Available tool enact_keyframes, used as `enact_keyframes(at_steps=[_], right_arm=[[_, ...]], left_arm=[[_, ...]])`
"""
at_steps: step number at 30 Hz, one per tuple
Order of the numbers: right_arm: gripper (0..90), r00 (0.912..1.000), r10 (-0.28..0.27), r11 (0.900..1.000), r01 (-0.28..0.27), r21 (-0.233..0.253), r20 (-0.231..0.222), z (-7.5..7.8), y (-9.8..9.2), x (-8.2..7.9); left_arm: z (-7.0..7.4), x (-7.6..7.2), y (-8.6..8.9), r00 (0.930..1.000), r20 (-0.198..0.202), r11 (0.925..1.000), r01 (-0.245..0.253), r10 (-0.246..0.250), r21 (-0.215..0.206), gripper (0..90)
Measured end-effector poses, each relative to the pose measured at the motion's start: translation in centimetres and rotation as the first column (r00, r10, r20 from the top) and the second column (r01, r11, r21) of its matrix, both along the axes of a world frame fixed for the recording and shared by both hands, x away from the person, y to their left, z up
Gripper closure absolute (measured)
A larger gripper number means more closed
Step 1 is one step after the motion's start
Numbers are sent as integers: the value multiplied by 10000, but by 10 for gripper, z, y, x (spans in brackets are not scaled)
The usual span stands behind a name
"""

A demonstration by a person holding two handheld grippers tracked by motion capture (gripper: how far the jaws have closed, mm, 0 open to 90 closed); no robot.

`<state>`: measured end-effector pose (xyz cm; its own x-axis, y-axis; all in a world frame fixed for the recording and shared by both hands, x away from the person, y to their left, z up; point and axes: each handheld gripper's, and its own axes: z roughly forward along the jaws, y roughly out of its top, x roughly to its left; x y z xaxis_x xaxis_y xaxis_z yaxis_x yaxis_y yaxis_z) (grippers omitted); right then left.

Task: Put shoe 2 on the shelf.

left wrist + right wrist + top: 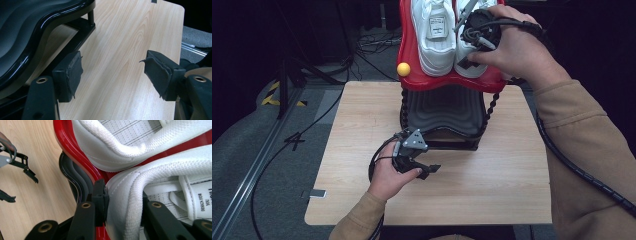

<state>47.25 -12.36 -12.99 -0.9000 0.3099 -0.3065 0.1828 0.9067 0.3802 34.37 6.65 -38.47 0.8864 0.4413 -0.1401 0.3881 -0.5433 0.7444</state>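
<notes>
With our right gripper (120,205) we have its jaws clamped on the heel of the right white shoe (472,45) on the red top tray (412,75), beside its pair, so lifting remains, while our left gripper (419,167) waits, jaws apart, over the counter (492,175).

Tan sleeves, black tongs

We wore tan long sleeves on both arms, cuffs ending at the wrists. Our left tongs (424,167) were black, topped by a grey three-cornered plate with small dark screw heads, and a thin black cable looped from them. Their jaws carried worn dark foam pads (75,72) with frayed edges, and brass-coloured rivets sat in the black arms. Our right tongs (122,202) were black too, with the same brass rivets; a thick, ribbed black cable trailed along the right sleeve.
</notes>
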Motion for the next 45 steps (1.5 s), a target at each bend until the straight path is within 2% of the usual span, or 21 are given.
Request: enact_keyframes(at_steps=[3, 4, 6, 7, 8, 11, 15, 20, 21, 25, 29, 31, 34, 36, 40, 42, 45], right_arm=[[607, 9998, -109, 9991, 115, 409, -157, 0, -5, -1], [588, 9997, -91, 9979, 104, 641, -208, 0, -8, -1], [568, 9998, -86, 9966, 100, 812, -170, 2, -11, -2], [552, 9998, -78, 9927, 102, 1201, -206, 6, -16, -5], [552, 9998, -78, 9927, 102, 1201, -206, 6, -16, -5], [487, 10000, -8, 9836, 20, 1801, -66, 16, -26, -10], [454, 9997, 228, 9615, -249, 2737, 107, 28, -45, -21], [433, 9986, 495, 9239, -518, 3792, 158, 37, -73, -37], [433, 9986, 495, 9239, -518, 3792, 158, 37, -73, -37], [431, 9969, 749, 8995, -780, 4299, 243, 40, -91, -46], [424, 9956, 904, 8852, -921, 4560, 257, 39, -103, -56], [423, 9951, 955, 8831, -971, 4591, 268, 37, -105, -58], [418, 9930, 1162, 8701, -1119, 4800, 207, 27, -113, -64], [417, 9923, 1227, 8663, -1139, 4864, 139, 19, -118, -67], [416, 9903, 1387, 8542, -1187, 5062, -20, -7, -128, -75], [416, 9905, 1372, 8515, -1159, 5113, -40, -19, -132, -79], [416, 9913, 1318, 8544, -1116, 5075, -38, -39, -137, -86]], left_arm=[[0, 0, 0, 10000, -10, 10000, 27, -27, 7, 309], [0, 0, 0, 10000, -10, 10000, 27, -27, 7, 309], [0, 0, 1, 10000, -6, 10000, -13, 13, -22, 309], [0, 1, 1, 10000, -6, 10000, -21, 21, -37, 309], [0, 1, 2, 10000, -12, 10000, -17, 17, -33, 309], [0, 1, 1, 10000, -15, 10000, -4, 4, -21, 309], [-2, 1, 2, 10000, -42, 10000, 0, 0, 7, 309], [-2, 0, 2, 10000, -74, 10000, -43, 43, 71, 309], [-2, 0, 2, 10000, -74, 10000, -43, 43, 71, 309], [-3, 0, 0, 10000, -97, 10000, -3, 4, 90, 310], [-4, 1, 0, 9999, -118, 9999, -2, 3, 139, 309], [-4, 1, 0, 9999, -120, 9999, 0, 2, 130, 309], [-3, 1, 2, 10000, -82, 9999, -45, 46, 94, 309], [-3, 1, 2, 10000, -72, 10000, -34, 35, 85, 309], [-4, 1, 2, 9999, -106, 9999, -59, 60, 104, 309], [-4, 0, 2, 9999, -116, 9999, -41, 43, 123, 309], [-5, -1, 2, 9999, -127, 10000, -60, 61, 74, 309]])
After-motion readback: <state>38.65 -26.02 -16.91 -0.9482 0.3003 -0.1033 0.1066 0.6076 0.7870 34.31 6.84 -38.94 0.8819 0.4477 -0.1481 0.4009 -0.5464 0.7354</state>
